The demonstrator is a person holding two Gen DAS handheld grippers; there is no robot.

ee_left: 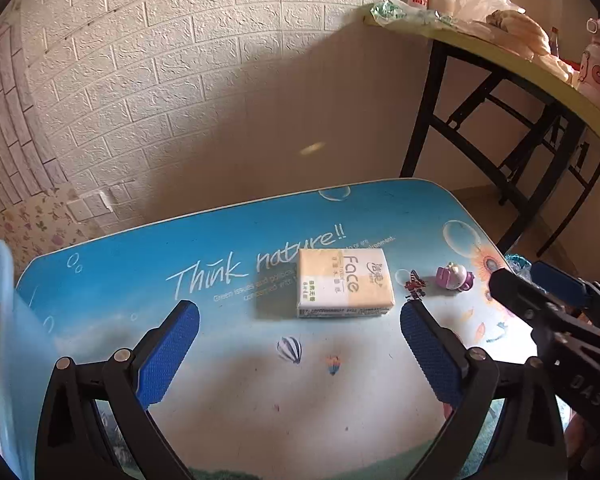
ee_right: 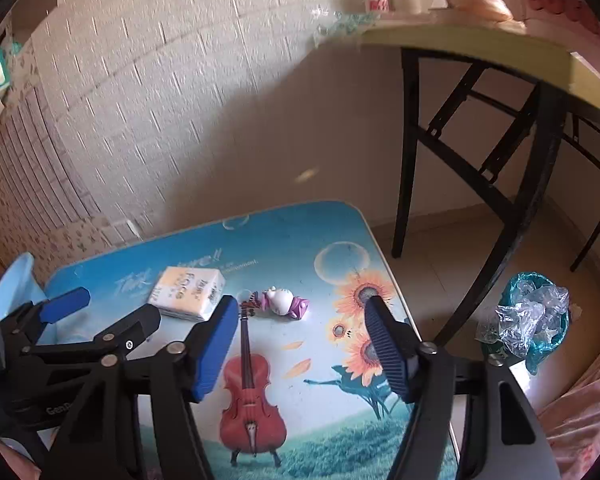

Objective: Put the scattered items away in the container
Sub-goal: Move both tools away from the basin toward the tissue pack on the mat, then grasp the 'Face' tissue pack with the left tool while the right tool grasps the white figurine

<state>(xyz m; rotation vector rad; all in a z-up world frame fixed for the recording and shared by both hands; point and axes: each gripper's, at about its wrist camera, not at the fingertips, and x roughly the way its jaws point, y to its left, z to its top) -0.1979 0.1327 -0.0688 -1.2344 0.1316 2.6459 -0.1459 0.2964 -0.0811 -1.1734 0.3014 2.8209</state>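
A pack of face tissues (ee_left: pixel 344 282) lies flat on the blue printed table (ee_left: pixel 120 300), just beyond my left gripper (ee_left: pixel 299 311), which stands wide open and empty above the tabletop. To the right of the pack lies a small pink and white toy figure (ee_left: pixel 454 276) on its side. In the right wrist view the toy figure (ee_right: pixel 284 300) lies just ahead of my right gripper (ee_right: pixel 302 305), which is open with nothing between its pads. The tissue pack (ee_right: pixel 188 292) sits to its left. A pale blue container (ee_left: pixel 0 320) stands at the table's left edge.
A white brick-pattern wall runs behind the table. At the back right stands a yellow-topped folding table (ee_right: pixel 480 40) with black legs and clutter on top. A crumpled plastic bag (ee_right: pixel 532 320) lies on the floor to the right. The two grippers are close side by side.
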